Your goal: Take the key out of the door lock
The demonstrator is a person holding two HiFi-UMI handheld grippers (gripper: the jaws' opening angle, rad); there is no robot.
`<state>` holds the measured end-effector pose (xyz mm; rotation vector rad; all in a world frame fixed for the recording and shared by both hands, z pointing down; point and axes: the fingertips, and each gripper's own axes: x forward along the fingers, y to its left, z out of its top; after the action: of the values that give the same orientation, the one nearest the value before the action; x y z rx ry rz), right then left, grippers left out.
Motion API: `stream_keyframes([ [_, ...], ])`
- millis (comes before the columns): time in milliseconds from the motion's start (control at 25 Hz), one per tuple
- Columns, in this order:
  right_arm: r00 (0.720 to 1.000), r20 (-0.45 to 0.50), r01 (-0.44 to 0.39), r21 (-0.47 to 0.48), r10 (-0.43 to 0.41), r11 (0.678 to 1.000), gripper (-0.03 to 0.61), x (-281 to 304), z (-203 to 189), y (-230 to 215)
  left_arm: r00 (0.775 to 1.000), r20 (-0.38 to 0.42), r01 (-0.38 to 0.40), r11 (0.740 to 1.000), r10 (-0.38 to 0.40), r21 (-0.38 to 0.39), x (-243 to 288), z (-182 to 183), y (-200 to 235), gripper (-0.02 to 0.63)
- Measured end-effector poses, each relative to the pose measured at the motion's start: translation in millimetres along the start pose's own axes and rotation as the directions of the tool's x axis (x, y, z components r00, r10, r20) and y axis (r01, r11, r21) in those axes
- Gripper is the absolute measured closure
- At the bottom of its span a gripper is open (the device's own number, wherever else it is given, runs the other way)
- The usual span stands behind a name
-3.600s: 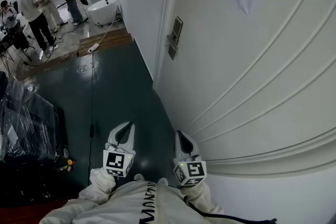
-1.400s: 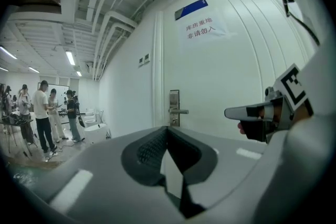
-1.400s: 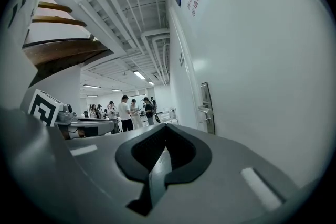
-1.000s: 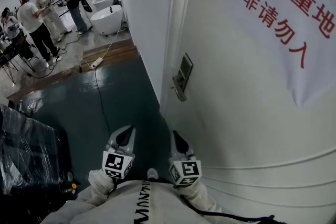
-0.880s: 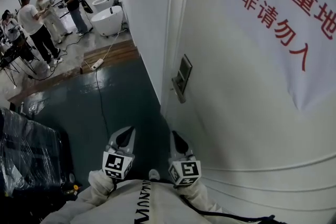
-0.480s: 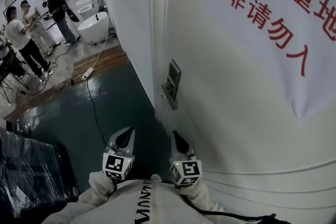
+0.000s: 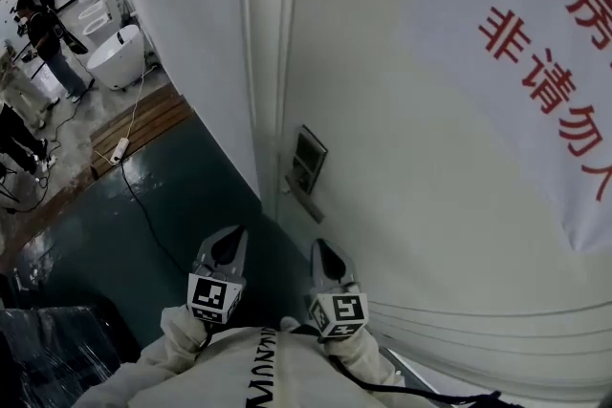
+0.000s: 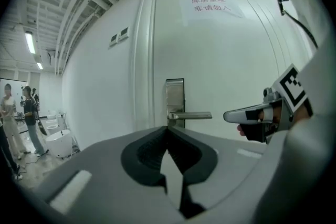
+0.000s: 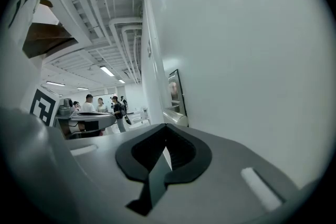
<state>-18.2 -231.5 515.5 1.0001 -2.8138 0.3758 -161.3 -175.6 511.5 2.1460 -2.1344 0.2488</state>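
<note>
A steel lock plate (image 7: 307, 159) with a lever handle (image 7: 303, 198) sits at the left edge of the white door (image 7: 411, 196). No key can be made out on it in any view. My left gripper (image 7: 236, 234) and right gripper (image 7: 319, 246) are held side by side low in the head view, below the lock and apart from it, both shut and holding nothing. The left gripper view looks straight at the lock plate (image 8: 175, 98) and handle (image 8: 190, 115), with the right gripper (image 8: 231, 116) at its right. The right gripper view shows the plate (image 9: 174, 91) edge-on.
A white paper sign (image 7: 550, 62) with red characters hangs on the door. Left of the door is a white wall, then a dark green floor (image 7: 153, 244) with a cable (image 7: 139, 201). People (image 7: 43, 24) and a white bathtub (image 7: 115, 53) are far off at the left.
The head view has swung toward the door, so the lock plate sits lower and nearer the grippers and the people have slid to the left edge. Both grippers keep their place and stay shut.
</note>
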Motion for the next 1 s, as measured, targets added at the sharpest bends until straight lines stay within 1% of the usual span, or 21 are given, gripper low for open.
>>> stream_keyframes([
  [120,0.998,-0.013,0.056,0.006,-0.056,0.998,0.577,14.2,-1.9,12.6,0.998,0.003,0.055,0.998,-0.055,0.012,9.4,2.2,23.4,0.614],
  [200,0.995,-0.019,0.103,0.007,-0.103,0.995,0.577,12.2,-1.5,22.6,0.995,0.011,0.099,0.995,-0.099,0.019,8.0,7.4,31.2,0.614],
  [360,0.981,-0.03,0.194,0.014,-0.193,0.981,0.577,6.4,-0.6,26.5,0.98,0.012,0.199,0.979,-0.2,0.038,18.0,11.2,31.2,0.614],
  [480,0.968,-0.033,0.25,0.02,-0.249,0.968,0.577,16.6,-1.5,27.5,0.966,0.012,0.258,0.966,-0.259,0.032,32.5,9.4,39.0,0.614],
  [560,0.956,-0.033,0.291,0.027,-0.29,0.956,0.577,30.2,-2.0,29.1,0.953,0.014,0.303,0.953,-0.303,0.03,43.4,7.3,48.4,0.614],
  [720,0.925,-0.014,0.379,0.057,-0.379,0.923,0.577,47.1,0.0,30.0,0.912,0.008,0.408,0.911,-0.409,0.057,64.1,7.1,55.6,0.614],
  [920,0.892,0.006,0.451,0.073,-0.453,0.89,0.577,40.2,9.0,29.7,0.879,-0.003,0.475,0.877,-0.476,0.064,79.0,12.2,54.4,0.614],
  [1000,0.877,0.017,0.477,0.086,-0.48,0.875,0.577,38.7,9.9,29.9,0.863,-0.002,0.504,0.86,-0.506,0.078,83.9,15.1,54.2,0.614],
])
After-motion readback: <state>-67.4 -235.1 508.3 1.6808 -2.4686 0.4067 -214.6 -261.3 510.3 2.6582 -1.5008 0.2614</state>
